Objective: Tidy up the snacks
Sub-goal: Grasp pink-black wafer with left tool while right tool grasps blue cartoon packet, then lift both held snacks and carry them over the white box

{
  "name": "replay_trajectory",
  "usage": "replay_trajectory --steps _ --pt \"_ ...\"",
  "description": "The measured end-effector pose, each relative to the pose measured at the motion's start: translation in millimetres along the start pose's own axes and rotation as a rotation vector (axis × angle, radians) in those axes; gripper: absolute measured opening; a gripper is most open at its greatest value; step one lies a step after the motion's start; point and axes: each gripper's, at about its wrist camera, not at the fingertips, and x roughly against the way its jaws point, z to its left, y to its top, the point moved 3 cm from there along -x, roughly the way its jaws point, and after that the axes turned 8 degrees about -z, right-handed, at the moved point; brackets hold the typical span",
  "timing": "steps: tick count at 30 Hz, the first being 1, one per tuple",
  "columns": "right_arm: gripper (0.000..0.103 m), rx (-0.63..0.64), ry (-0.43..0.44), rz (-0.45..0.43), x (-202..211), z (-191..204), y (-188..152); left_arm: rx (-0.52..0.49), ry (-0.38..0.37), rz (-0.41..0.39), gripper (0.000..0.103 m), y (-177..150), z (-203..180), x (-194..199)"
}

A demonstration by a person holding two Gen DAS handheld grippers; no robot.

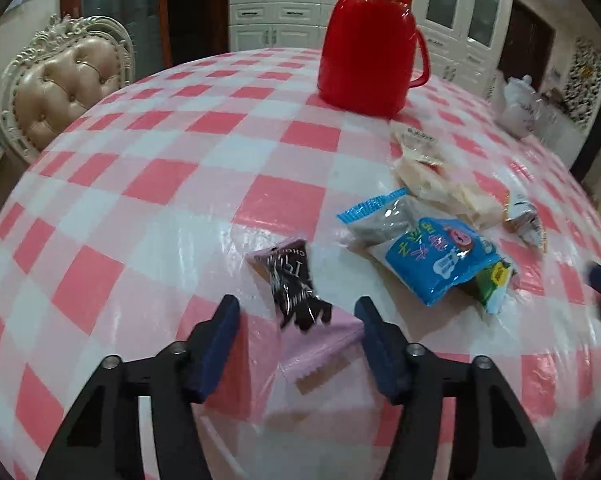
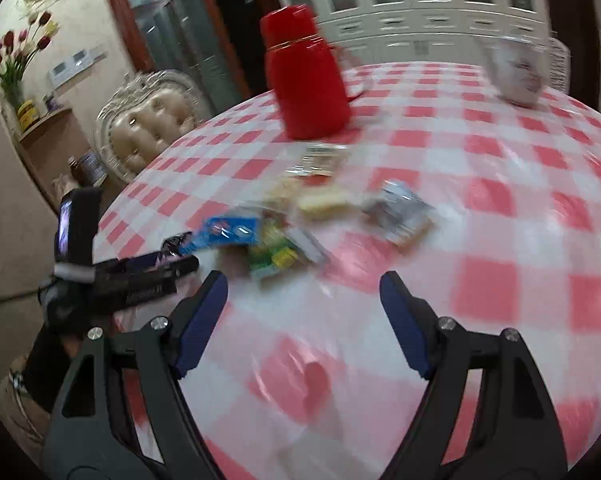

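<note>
Crinkly foil-and-plastic snack packets, all small, scattered on the pink-and-white checked desk (image 1: 148,184) in front of the red thermos (image 1: 366,52).

Closest one: dark chocolate packet (image 1: 290,280), black with white lettering, lying flat just ahead of the left hand-held gripper (image 1: 296,312). Jaws spread wide, nothing between them, packet sits roughly on the centreline.

Handling guess: very light, thin, soft wrapper, slick on the glossy tablecloth. Likely to slide or flip if nudged from one side. I'd pinch a crimped end seam or take it across the narrow width, both pads closing together. Contents may crush, so go gently.

Next to it, right side: blue packet (image 1: 436,256) overlapping a green one (image 1: 494,284); pale cream wrappers (image 1: 424,176) beyond, toward the thermos; one small silver-grey packet (image 1: 526,220) further right. Overlaps mean lifting one may drag its neighbour.

Right hand-held gripper (image 2: 304,292) also wide, holding nothing, above bare desk, short of the pile. That view is motion-blurred, so packet detail there is unreliable. White teapot (image 1: 514,108) stands at the far edge, well apart from the snacks.
</note>
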Motion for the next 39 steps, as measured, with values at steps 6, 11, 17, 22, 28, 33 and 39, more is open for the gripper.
replay_trajectory --steps 6,11,17,22,28,33,39 --pt "0.081 0.117 0.018 0.075 -75 54 25 -0.067 -0.018 -0.009 0.036 -1 -1 -1" --pt "0.081 0.2 -0.028 0.169 -124 82 22 -0.04 0.027 0.006 0.036 2 21 -2" --pt "0.078 0.314 -0.085 0.216 -149 98 4 0.031 0.05 -0.012 0.036 8 46 -2" --pt "0.054 0.378 -0.102 0.091 -122 101 2 0.013 0.033 -0.016 0.036 8 41 -2" --pt "0.054 0.345 -0.087 0.034 -58 89 1 0.054 -0.052 -0.023 0.036 12 40 2" --pt "0.054 0.268 -0.119 0.007 -18 69 -14 0.048 -0.074 -0.036 0.036 13 34 5" --pt "0.054 0.169 -0.124 -0.003 17 48 -42 0.0 -0.136 -0.075 0.036 10 8 23"
